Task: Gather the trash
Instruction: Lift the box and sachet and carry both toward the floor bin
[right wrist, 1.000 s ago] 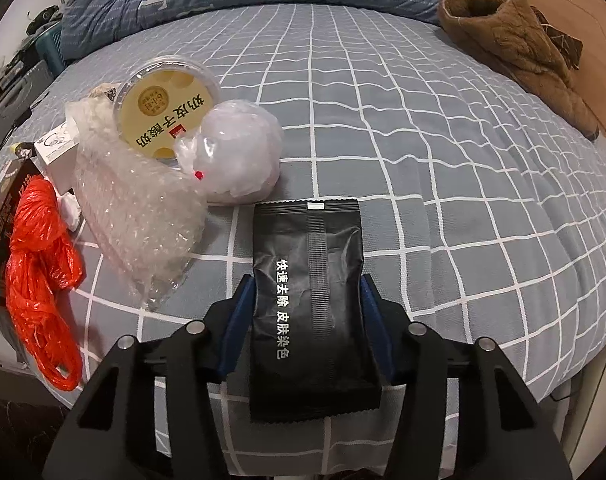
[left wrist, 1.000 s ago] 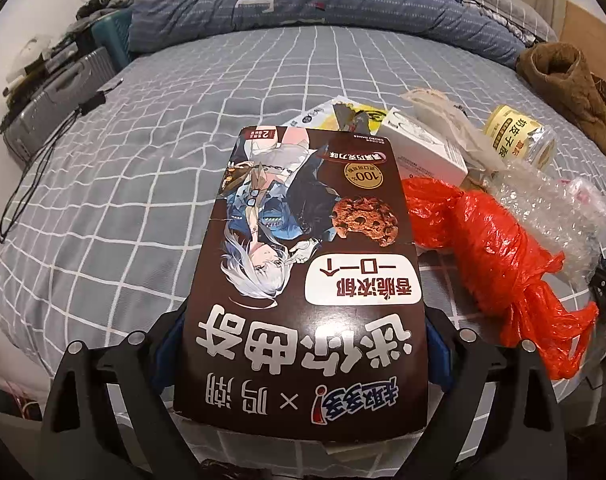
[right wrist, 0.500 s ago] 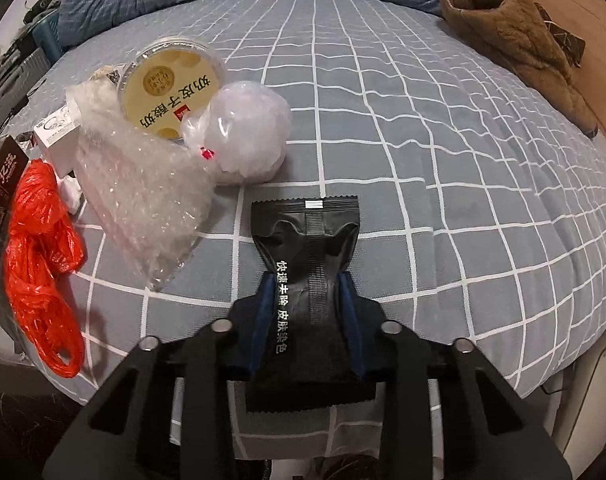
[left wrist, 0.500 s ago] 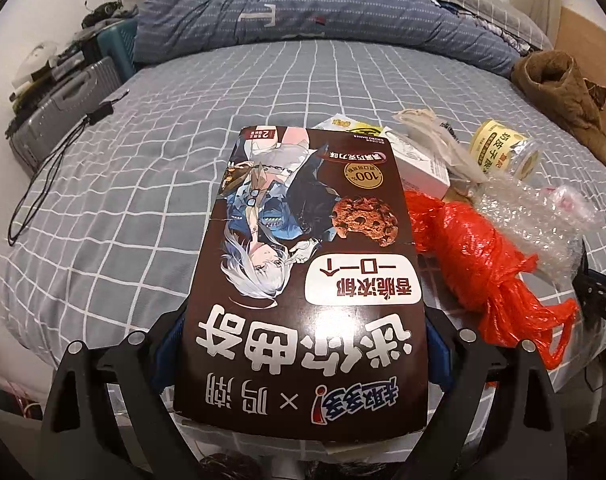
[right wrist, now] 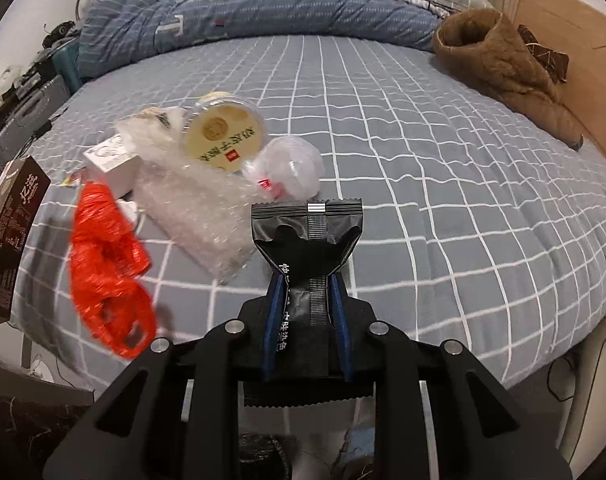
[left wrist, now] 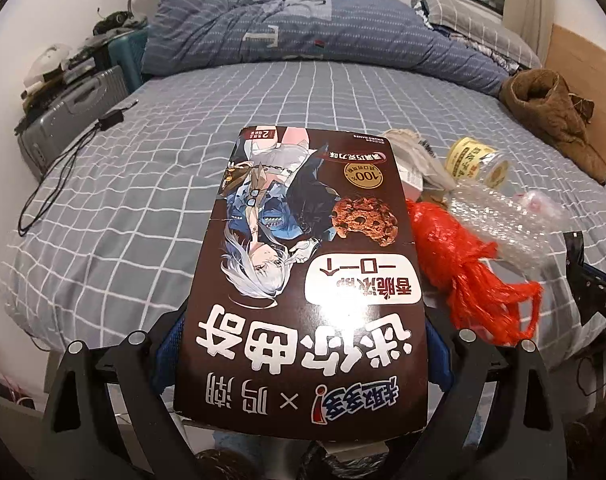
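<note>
My left gripper (left wrist: 303, 356) is shut on a flat brown cookie box (left wrist: 307, 264) and holds it above the bed's near edge. My right gripper (right wrist: 306, 312) is shut on a black foil packet (right wrist: 307, 248), squeezing its middle, lifted off the bed. On the grey checked bed (right wrist: 423, 152) lie a red plastic bag (right wrist: 107, 264), bubble wrap (right wrist: 199, 216), a yellow-lidded tub (right wrist: 223, 138), a clear plastic ball (right wrist: 291, 168) and a white box (right wrist: 111, 158). The red bag (left wrist: 467, 264), the bubble wrap (left wrist: 499, 216) and the tub (left wrist: 479, 160) also show in the left wrist view.
A brown fleece garment (right wrist: 507, 64) lies at the bed's far right. A blue striped duvet (left wrist: 303, 40) is bunched at the head. A grey suitcase (left wrist: 67, 120) and a black cable (left wrist: 55, 184) are at the left.
My right gripper closed on the black packet, crumpling it, and lifted it back off the bed. My left gripper drew back and up with the cookie box.
</note>
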A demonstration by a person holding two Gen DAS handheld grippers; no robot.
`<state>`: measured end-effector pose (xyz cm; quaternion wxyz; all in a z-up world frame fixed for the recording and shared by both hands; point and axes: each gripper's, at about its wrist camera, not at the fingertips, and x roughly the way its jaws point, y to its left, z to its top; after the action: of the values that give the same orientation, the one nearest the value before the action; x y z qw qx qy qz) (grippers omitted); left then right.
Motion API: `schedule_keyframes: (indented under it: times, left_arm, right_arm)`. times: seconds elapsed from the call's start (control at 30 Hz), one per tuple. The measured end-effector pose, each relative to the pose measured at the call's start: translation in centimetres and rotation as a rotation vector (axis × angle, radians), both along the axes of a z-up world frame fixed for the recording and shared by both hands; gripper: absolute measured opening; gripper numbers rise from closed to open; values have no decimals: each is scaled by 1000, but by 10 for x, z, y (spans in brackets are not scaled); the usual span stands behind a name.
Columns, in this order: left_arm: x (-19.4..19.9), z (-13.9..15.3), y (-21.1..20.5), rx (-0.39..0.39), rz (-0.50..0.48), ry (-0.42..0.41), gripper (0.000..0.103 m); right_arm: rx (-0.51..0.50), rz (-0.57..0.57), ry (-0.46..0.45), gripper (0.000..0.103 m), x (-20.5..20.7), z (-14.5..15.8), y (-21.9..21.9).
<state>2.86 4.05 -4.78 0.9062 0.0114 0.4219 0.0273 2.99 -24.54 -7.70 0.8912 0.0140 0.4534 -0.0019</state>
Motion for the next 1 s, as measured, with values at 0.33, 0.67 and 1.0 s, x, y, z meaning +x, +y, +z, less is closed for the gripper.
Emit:
schedule_keyframes:
  times: [0.33, 0.67, 1.0]
  left_arm:
    - [-41, 34, -4, -32, 1, -34, 90]
    - [-87, 55, -13, -59, -3, -44, 89]
    - [-128, 66, -24, -42, 0, -33, 89]
  right_arm:
    - [28, 9, -64, 23, -46, 45, 4]
    - [32, 47, -82, 23, -90, 69, 18]
    - [33, 79, -93, 23, -131, 81, 31]
